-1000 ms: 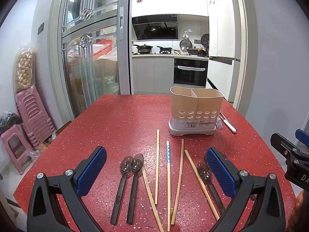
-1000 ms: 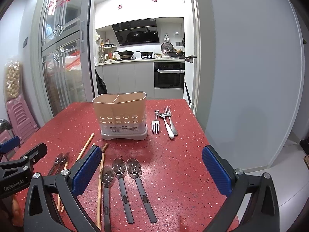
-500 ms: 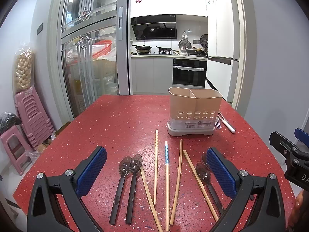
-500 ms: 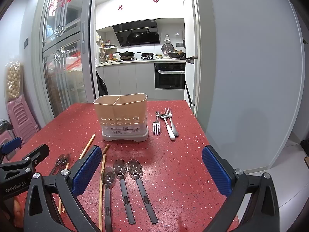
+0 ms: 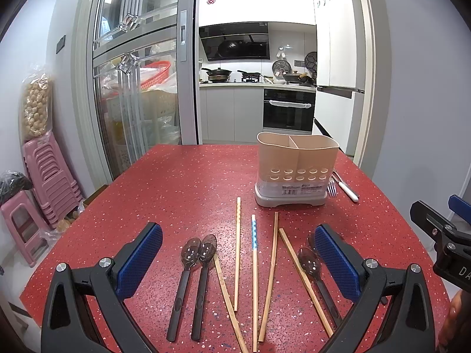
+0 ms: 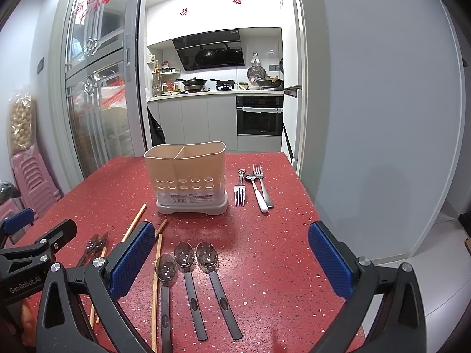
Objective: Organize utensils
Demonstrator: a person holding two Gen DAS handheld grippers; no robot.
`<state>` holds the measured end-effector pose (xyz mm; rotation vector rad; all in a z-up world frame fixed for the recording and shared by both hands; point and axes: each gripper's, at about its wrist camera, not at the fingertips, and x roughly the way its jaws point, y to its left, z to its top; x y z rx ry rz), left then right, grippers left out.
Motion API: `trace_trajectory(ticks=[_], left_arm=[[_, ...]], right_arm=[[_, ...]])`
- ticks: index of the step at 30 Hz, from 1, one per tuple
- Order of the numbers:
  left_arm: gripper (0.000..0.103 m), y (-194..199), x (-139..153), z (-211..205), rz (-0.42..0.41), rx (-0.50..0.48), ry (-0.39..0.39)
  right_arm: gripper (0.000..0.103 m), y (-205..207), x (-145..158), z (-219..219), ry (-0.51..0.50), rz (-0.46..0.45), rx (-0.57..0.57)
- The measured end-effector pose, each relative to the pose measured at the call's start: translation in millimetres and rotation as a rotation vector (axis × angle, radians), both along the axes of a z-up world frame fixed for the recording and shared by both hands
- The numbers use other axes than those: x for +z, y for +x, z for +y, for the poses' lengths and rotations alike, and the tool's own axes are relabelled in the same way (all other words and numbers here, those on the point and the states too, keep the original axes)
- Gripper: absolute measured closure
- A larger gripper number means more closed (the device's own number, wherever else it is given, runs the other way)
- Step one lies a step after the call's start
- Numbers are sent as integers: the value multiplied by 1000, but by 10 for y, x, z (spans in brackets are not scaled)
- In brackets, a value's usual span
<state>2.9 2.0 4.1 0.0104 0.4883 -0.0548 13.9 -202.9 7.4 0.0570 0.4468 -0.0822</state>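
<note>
A beige two-compartment utensil holder [image 5: 297, 170] [image 6: 188, 176] stands empty on the red speckled table [image 5: 176, 194]. Several wooden chopsticks [image 5: 237, 253] lie fanned out in front of it. Two dark spoons [image 5: 194, 276] lie left of the chopsticks, and three more spoons [image 6: 191, 285] lie to their right. Two forks and a white-handled spoon [image 6: 256, 188] lie right of the holder. My left gripper [image 5: 238, 260] is open and empty above the chopsticks. My right gripper [image 6: 231, 260] is open and empty above the three spoons.
The table's right edge [image 6: 321, 223] drops off next to a grey wall. Pink stacked stools [image 5: 44, 173] stand on the floor left of the table. A glass sliding door and a kitchen lie behind the table.
Both grippers have drifted back slightly toward me; the holder and utensils sit a touch lower and farther in view. Nothing on the table has moved.
</note>
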Motion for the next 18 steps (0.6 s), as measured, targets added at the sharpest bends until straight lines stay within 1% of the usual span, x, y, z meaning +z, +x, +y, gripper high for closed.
trace_trajectory(ticks=[18], left_arm=[[0,3,5,1,0,-1,0]], right_arm=[[0,-5,7,10,0,0,2]])
